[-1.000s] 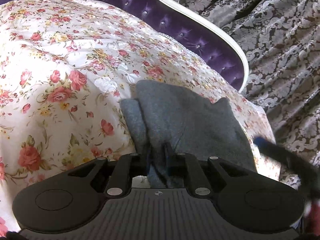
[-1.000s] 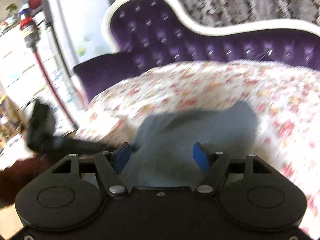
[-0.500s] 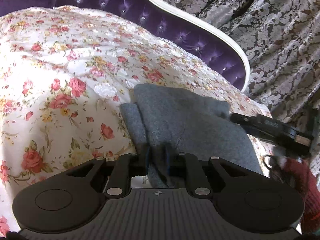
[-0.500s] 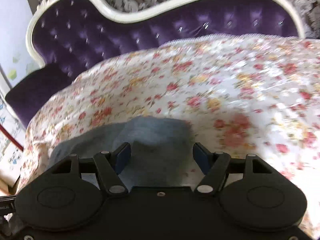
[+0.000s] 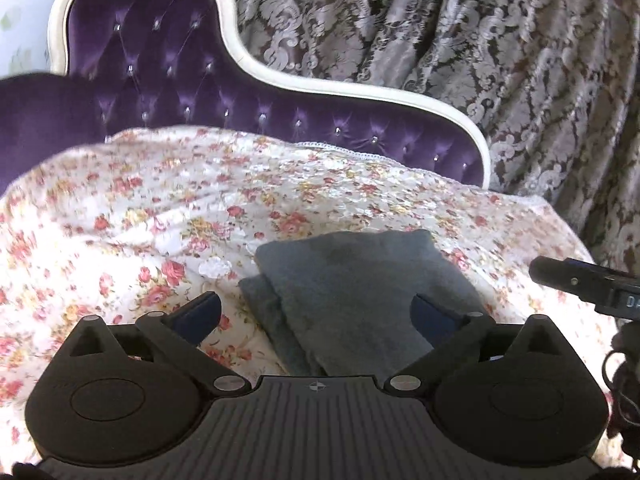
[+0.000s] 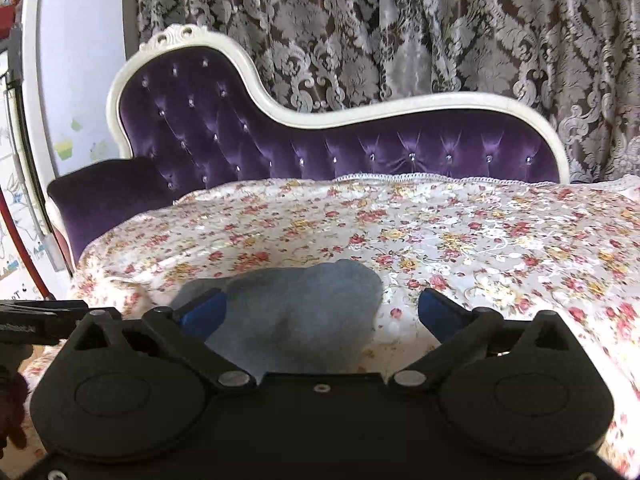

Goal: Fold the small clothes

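A folded grey cloth (image 5: 360, 292) lies on the floral bedspread (image 5: 160, 200), near its front right part. My left gripper (image 5: 316, 312) is open, its blue-padded fingers spread just above the cloth's near edge, holding nothing. The cloth also shows in the right wrist view (image 6: 296, 312), low and left of centre. My right gripper (image 6: 320, 312) is open and empty, with the cloth between its left finger and the middle. The right gripper's body (image 5: 580, 280) shows at the right edge of the left wrist view.
The floral bedspread (image 6: 480, 232) covers a purple tufted chaise with a white frame (image 6: 360, 112). Patterned grey curtains (image 6: 440, 32) hang behind. A purple cushion (image 6: 108, 192) sits at the left end. A white wall and red hose (image 6: 16, 232) stand at far left.
My left gripper has opened and let go of the grey cloth, then pulled back. The cloth now lies flat and folded. My right gripper has also backed away, staying open.
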A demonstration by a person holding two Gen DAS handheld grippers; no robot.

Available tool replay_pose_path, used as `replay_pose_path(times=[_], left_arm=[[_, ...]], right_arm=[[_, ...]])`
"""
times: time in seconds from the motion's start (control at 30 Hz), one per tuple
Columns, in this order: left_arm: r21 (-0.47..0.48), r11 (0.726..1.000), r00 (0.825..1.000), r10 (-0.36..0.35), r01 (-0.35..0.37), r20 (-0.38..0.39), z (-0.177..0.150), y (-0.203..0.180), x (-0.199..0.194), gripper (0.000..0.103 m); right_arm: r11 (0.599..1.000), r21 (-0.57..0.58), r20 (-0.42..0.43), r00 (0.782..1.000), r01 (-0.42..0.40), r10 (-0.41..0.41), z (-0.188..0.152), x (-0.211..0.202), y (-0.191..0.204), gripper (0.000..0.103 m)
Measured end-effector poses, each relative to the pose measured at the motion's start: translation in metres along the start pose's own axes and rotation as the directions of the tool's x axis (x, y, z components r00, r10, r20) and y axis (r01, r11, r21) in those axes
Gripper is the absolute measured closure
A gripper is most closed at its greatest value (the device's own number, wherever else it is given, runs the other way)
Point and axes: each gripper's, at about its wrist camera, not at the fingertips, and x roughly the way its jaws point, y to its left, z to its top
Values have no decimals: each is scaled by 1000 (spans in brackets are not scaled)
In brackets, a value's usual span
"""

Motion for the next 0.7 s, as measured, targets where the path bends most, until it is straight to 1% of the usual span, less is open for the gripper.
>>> replay_pose_path(times=[0.07,0.2,0.33,0.37,0.43,0.5,0.57,0.63,0.7], left_arm=[[0,1000,1000,3,-3,8,-2,-7,-7,0],[-9,1000,1000,-9,9,-6,-6,-15,-15,0],[-25,999,999,-39,38,-30,-12,-23,-25,0],[-21,999,999,-29,28,-31,-13,-26,-28,0],[11,1000,999,24,-23,-47,-15,-35,-32,0],[52,997,997,66,-64,-44,-18,-44,-38,0],[73,991,993,113,-110,-45,-21,-50,-43,1],[75,989,990,133,-130,-42,-23,-54,-48,1],[73,989,991,129,-126,-37,-25,-56,-54,1]], right_arm=[[1000,20,-3,1000,3,-3,-3,-9,3,1],[999,40,-22,1000,11,-10,-12,-23,9,1],[998,43,-77,996,46,-43,-22,-30,16,1],[997,52,-90,995,48,-43,-24,-31,17,1],[996,81,-98,994,45,-37,-30,-36,17,1],[993,109,-111,994,38,-25,-33,-41,17,1],[992,119,-118,993,37,-23,-36,-48,20,1],[994,103,-113,993,47,-35,-38,-56,23,1],[995,85,-110,993,56,-47,-39,-63,27,1]])
